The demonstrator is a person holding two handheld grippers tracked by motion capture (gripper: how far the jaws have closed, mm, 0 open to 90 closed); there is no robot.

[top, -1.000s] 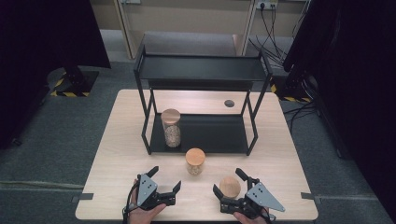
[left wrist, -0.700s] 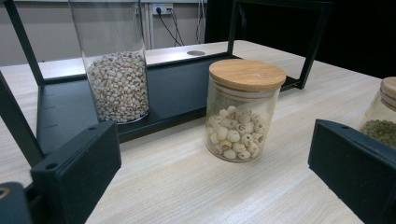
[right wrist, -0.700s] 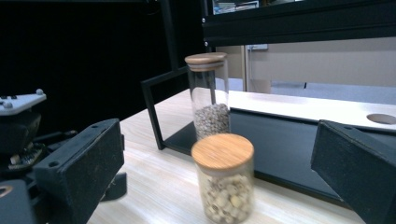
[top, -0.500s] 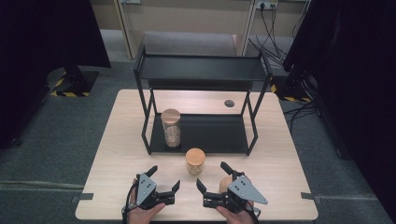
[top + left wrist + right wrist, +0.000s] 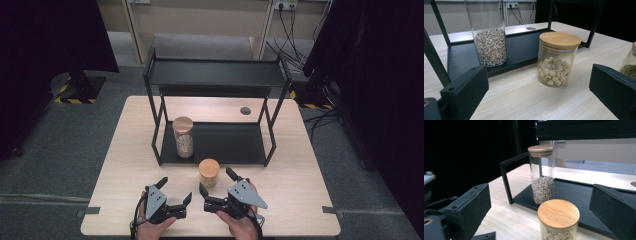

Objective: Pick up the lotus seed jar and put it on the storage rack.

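Up front, short jar (image 5: 209,172) of pale round seeds stands between the spread right hand-held gripper (image 5: 218,182), untouched.

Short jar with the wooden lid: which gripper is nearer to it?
Right. The right gripper stands open just in front of the short jar; the left gripper sits farther off to its left, also open.

Short lidded jar (image 5: 557,60) on table (image 5: 524,100); tall jar (image 5: 489,37) on shelf (image 5: 524,47).
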